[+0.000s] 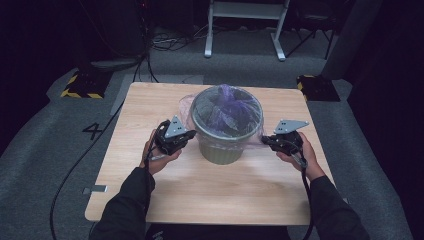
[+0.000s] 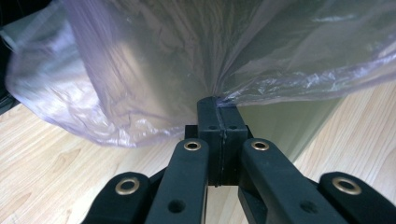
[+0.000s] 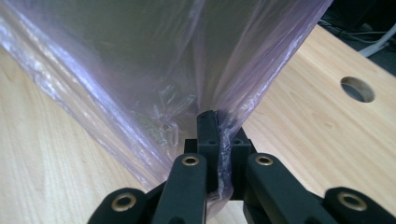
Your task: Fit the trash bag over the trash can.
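Observation:
A small olive-green bin (image 1: 221, 149) stands in the middle of the wooden table (image 1: 150, 190). A thin, pale purple plastic bag (image 1: 227, 111) is draped over its mouth and hangs down its sides. My left gripper (image 1: 189, 135) is at the bin's left side, shut on the bag's edge; the film (image 2: 140, 70) fans out from its closed jaws (image 2: 218, 105). My right gripper (image 1: 266, 140) is at the bin's right side, also shut on the bag (image 3: 154, 70), with the film pinched between its jaws (image 3: 215, 119).
A round cable hole (image 3: 357, 88) is in the tabletop near the right gripper. White table legs (image 1: 245, 30), cables and yellow-black striped floor blocks (image 1: 82, 85) lie beyond the table's far edge. Bare wood stretches in front of the bin.

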